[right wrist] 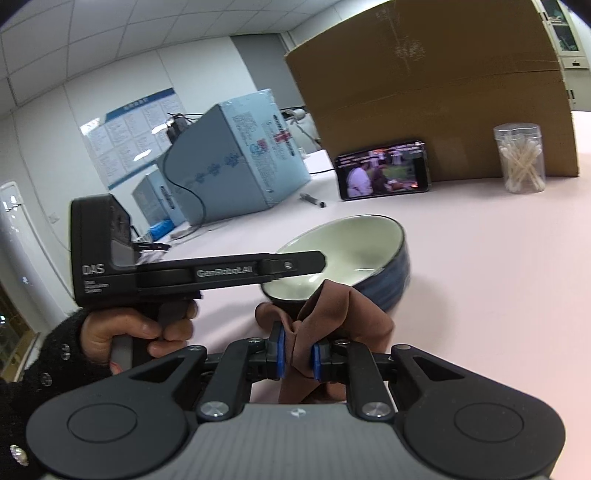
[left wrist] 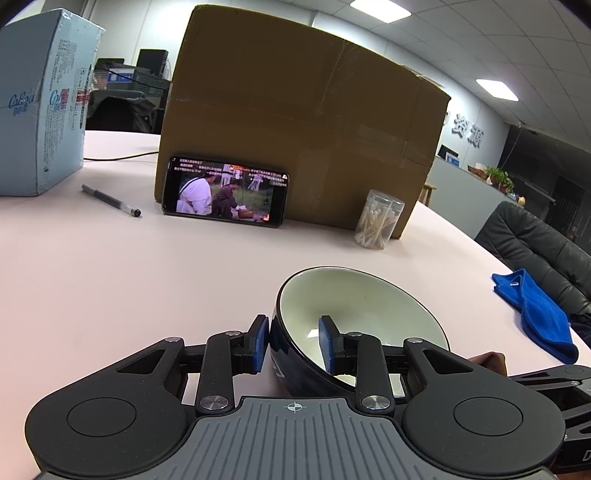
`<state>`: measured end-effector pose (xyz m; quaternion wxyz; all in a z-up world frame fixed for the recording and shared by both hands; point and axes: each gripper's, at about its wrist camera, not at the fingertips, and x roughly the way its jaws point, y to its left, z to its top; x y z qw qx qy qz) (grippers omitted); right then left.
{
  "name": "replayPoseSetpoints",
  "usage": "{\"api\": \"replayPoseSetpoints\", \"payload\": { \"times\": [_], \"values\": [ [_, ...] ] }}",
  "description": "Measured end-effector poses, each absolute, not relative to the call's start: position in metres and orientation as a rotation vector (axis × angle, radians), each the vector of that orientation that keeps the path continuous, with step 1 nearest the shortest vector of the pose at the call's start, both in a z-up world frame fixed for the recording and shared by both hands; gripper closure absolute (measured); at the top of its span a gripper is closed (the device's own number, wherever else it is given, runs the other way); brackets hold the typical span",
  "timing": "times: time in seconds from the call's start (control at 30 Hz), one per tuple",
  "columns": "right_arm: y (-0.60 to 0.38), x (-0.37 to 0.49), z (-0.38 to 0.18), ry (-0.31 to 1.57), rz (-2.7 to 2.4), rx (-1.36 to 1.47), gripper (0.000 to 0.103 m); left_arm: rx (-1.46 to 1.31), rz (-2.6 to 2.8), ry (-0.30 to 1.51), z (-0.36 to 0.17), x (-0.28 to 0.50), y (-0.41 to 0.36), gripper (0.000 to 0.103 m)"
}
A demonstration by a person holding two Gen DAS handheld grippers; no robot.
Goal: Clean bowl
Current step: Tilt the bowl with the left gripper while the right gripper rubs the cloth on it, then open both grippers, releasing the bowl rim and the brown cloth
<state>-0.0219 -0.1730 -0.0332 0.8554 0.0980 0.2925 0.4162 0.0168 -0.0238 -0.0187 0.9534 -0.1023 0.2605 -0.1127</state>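
**Pale pink table and its load**

The table (left wrist: 110, 280) carries a big cardboard box (left wrist: 295, 122) at the back, with a phone (left wrist: 225, 194) propped against its front and a clear jar of cotton swabs (left wrist: 378, 219) just beside its right corner. A light blue carton (left wrist: 40, 107) stands to the left, a pen (left wrist: 110, 201) near it. A blue cloth (left wrist: 535, 314) lies at the right edge.

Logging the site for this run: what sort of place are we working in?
Most likely an office, not a kitchen. The bowl sits on a pale meeting-style table, with a leather office chair beside it, a notice board on the wall and panel ceiling lights.
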Motion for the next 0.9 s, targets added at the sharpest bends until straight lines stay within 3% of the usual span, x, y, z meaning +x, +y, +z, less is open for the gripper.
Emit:
{"api": "replayPoseSetpoints", "payload": {
  "times": [0.4, 0.9],
  "values": [
    [-0.203, -0.017, -0.025, 0.566, 0.759, 0.252, 0.087, -0.236, -0.241, 0.526, -0.02, 0.017, -0.02, 0.073],
    [-0.203, -0.059, -0.021, 0.553, 1.123, 0.035, 0.087, -0.258, -0.247, 0.518, -0.019, 0.016, -0.016, 0.072]
  ]
}}
